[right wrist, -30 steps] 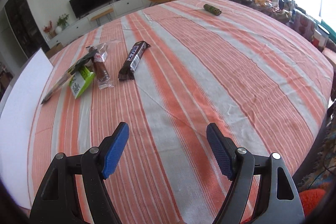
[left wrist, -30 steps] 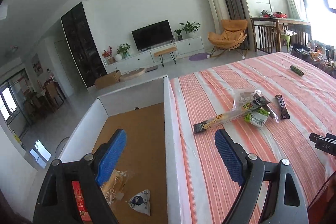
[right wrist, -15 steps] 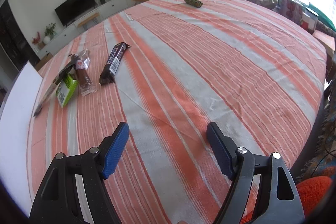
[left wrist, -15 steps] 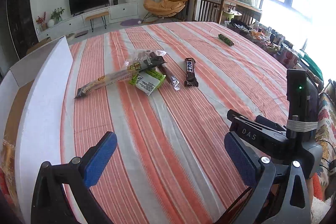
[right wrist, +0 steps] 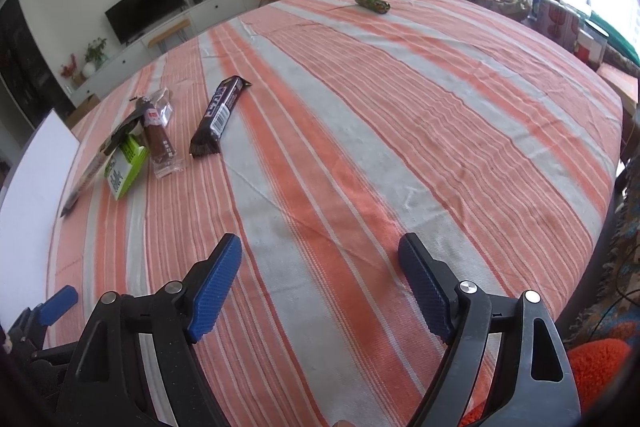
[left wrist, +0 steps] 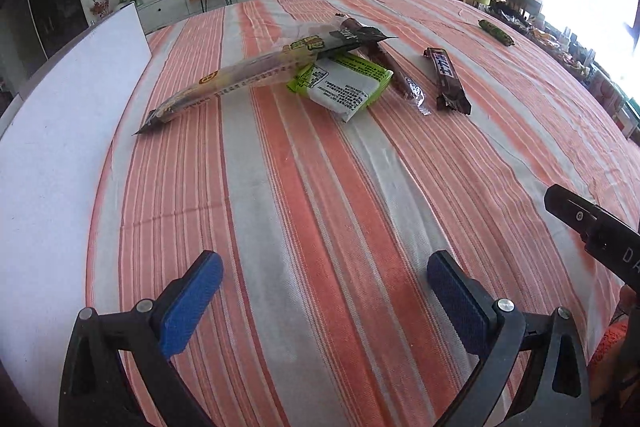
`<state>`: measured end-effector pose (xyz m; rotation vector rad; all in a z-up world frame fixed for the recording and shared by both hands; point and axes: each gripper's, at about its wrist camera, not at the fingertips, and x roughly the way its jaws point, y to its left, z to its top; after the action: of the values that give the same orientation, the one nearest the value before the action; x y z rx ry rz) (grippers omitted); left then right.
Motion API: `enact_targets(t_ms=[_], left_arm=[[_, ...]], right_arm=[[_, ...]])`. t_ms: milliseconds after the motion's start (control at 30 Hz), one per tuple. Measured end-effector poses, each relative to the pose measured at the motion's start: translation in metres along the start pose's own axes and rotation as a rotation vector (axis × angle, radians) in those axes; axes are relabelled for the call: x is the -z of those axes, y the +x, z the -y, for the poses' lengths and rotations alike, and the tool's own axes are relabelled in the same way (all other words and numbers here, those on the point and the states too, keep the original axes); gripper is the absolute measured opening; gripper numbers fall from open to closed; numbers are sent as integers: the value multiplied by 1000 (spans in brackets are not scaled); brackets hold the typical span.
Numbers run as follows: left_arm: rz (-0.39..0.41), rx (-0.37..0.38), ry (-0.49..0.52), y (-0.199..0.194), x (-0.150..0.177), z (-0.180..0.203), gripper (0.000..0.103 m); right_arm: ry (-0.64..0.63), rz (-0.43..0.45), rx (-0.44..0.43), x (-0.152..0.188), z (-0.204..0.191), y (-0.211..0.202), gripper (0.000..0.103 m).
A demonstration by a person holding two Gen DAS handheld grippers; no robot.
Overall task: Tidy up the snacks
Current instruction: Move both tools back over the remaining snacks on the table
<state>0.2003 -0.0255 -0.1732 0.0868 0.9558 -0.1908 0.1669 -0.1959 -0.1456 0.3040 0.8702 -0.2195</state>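
Left tongs (left wrist: 324, 279): jaws wide apart, just been opening, nothing between them; bare striped cloth of the worktop (left wrist: 328, 187) below. Right tongs (right wrist: 320, 267): also spread, jaws widened slightly just now, empty.

Snacks lie ahead in a cluster near the white box wall (left wrist: 60, 131): long snack stick packet (left wrist: 248, 75) lying across a green-and-white packet (left wrist: 344, 83); sausage stick in a clear wrapper (left wrist: 396, 71) just beside it; dark chocolate bar (left wrist: 446, 77) slightly apart. A small green roll (right wrist: 372, 3) sits well apart at the far side.
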Motion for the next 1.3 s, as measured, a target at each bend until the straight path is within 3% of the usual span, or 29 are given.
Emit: enact_targets(t_ms=[1300], left_arm=[[10,1,-1,-2,-2,-5,103]], right_arm=[[-43,-10,46,2,-6,2,85]])
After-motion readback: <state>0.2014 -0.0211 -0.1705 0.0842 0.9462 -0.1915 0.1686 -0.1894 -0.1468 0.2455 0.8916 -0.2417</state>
